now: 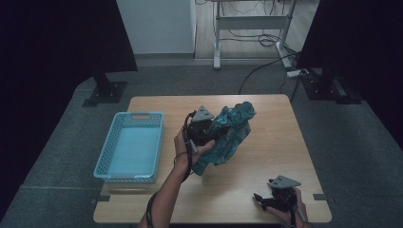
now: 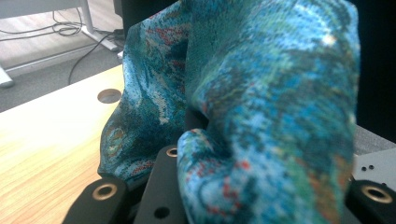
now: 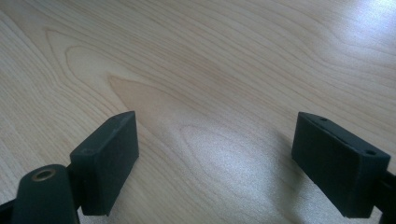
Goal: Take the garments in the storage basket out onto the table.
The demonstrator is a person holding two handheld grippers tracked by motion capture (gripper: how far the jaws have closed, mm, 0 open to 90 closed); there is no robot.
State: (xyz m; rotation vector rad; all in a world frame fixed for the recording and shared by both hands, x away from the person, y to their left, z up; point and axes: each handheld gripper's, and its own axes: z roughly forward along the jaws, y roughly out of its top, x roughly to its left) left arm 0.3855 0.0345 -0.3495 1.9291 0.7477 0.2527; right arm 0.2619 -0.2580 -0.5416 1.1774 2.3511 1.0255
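A crumpled teal patterned cloth [image 1: 231, 129] hangs above the middle of the wooden table [image 1: 271, 152]. My left gripper [image 1: 209, 132] is shut on it from the left, and the cloth's lower end droops toward the tabletop. In the left gripper view the cloth [image 2: 261, 93] bulges up between the black jaws and hides their tips. My right gripper [image 1: 264, 198] rests low at the table's front right corner, apart from the cloth. In the right gripper view its jaws [image 3: 215, 158] stand wide open over bare wood [image 3: 210, 70].
A light blue perforated basket [image 1: 139, 115] stands at the table's left side, with nothing in it. A round hole [image 2: 109, 95] marks the tabletop near the far edge. Dark panels on stands, a white desk frame and floor cables lie beyond the table.
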